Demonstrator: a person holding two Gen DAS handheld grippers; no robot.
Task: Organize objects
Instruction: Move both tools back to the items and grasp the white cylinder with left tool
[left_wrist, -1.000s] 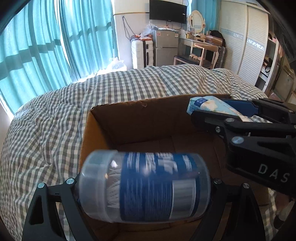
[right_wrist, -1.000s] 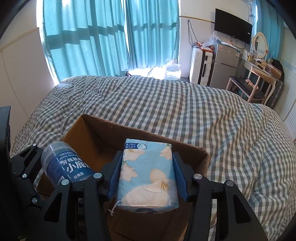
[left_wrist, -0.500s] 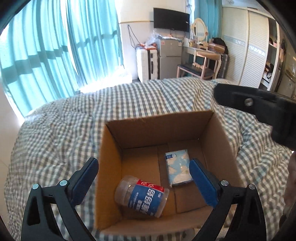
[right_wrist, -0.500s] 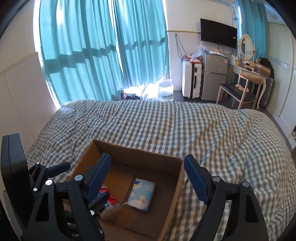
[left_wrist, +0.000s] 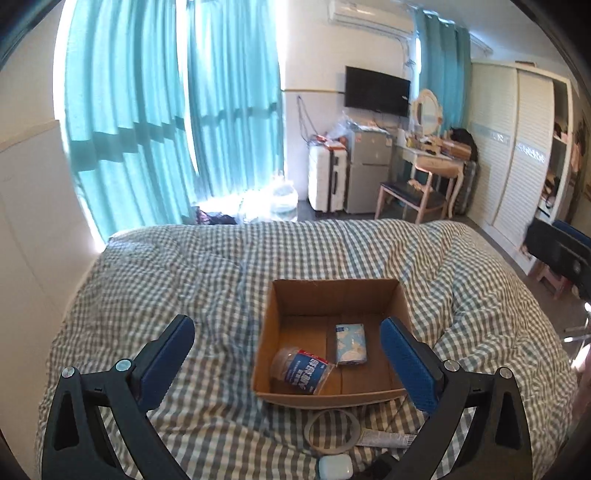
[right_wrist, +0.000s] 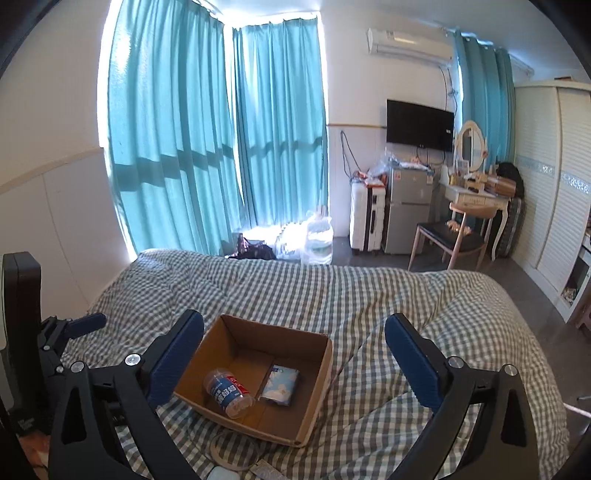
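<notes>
An open cardboard box (left_wrist: 271, 314) (right_wrist: 317, 373) sits on the checked bed cover. Inside it lie a clear jar with a blue label (left_wrist: 301, 374) (right_wrist: 228, 393) on its side and a light blue tissue pack (left_wrist: 351, 343) (right_wrist: 280, 382) flat on the floor of the box. My left gripper (left_wrist: 291, 354) is open and empty, raised above and in front of the box. My right gripper (right_wrist: 293, 349) is open and empty, also raised above the box. The left gripper's body shows at the left edge of the right wrist view (right_wrist: 70, 328).
On the bed in front of the box lie a tape ring (left_wrist: 332, 430) (right_wrist: 231, 452), a flat white packet (left_wrist: 388, 439) and a small white case (left_wrist: 334, 466). Beyond the bed are teal curtains, a suitcase, a small fridge (right_wrist: 406, 210), a chair and a wardrobe.
Both grippers opened and dropped the jar and the tissue pack into the box, then pulled up and back, so the box now looks smaller and farther.
</notes>
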